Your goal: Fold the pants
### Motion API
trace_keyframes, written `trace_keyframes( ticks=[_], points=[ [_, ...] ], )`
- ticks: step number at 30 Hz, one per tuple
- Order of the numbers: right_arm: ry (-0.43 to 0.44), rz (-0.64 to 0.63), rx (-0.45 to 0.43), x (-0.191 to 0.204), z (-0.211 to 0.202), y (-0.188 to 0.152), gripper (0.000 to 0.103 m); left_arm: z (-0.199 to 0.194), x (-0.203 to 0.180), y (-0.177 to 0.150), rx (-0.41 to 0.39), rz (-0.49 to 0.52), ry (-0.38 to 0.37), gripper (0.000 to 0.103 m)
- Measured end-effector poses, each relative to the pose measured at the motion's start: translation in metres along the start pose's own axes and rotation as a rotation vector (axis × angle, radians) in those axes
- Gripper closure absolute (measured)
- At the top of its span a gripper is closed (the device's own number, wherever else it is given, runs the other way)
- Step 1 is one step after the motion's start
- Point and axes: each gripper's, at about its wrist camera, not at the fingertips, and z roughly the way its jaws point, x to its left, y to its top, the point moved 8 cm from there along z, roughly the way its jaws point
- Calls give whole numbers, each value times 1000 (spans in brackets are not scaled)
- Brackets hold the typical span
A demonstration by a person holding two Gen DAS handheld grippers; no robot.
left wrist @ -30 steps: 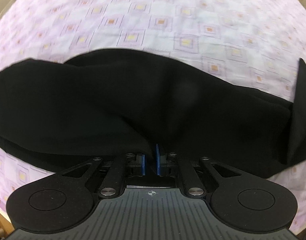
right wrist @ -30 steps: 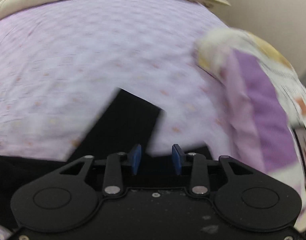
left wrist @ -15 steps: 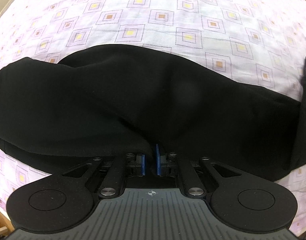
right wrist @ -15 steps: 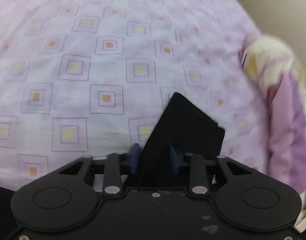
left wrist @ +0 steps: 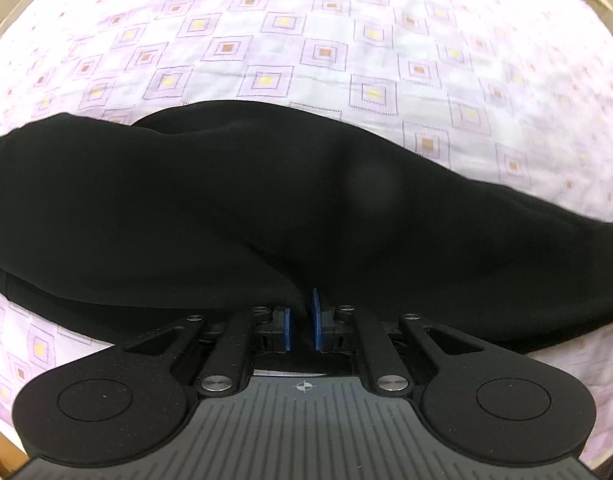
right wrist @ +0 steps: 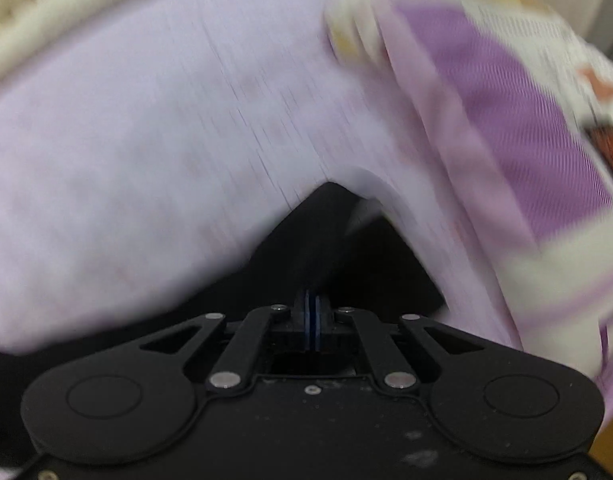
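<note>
Pants (right wrist: pixel 330 232) newly pinched, over lilac bedsheet (left wrist: pixel 306 52).

Pants (left wrist: pixel 210 216) lie stretched crosswise on the bed (left wrist: pixel 346 40), reaching from the left edge of the left wrist view to the right edge. Bedsheet (left wrist: pixel 426 92) shows beyond them, and again nearer at both lower corners. Left gripper (left wrist: pixel 300 326) sits at the near edge of the pants, a ridge of cloth running up from between its jaws. In the blurred right wrist view, right gripper (right wrist: pixel 312 326) has pants cloth rising ahead of it to a peak; a folded quilt (right wrist: pixel 518 120) lies on the bed to the right.
</note>
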Motion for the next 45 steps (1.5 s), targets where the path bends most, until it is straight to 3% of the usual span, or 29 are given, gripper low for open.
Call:
trace_keyframes(
  ticks=[4,9,14,22,37,39,42,45],
  points=[
    [-9,-30,15,-1,10,-18,100,5,1,-3,0,1,11,93],
    [1,-18,5,-4,18,-10,100,9,-3,-1,-2,-8,18,93],
    [-13,-16,-30,-8,18,1,100,0,-11,11,-54,-38,-25,93],
    [-40,-33,16,-13,23,-13,100,10,-10,-9,23,54,-31,88],
    [-62,-74,25,-6,28,-19,99,-40,1,-28,-90,91,-180,82],
    [-64,-80,25,-6,27,-19,99,-48,6,-35,-92,94,-173,77],
    [-72,-95,25,-3,24,-19,96,-55,17,-45,-110,128,-102,77],
    [-80,-113,15,-1,17,-18,87,-64,37,-48,-131,138,-36,77]
  ],
)
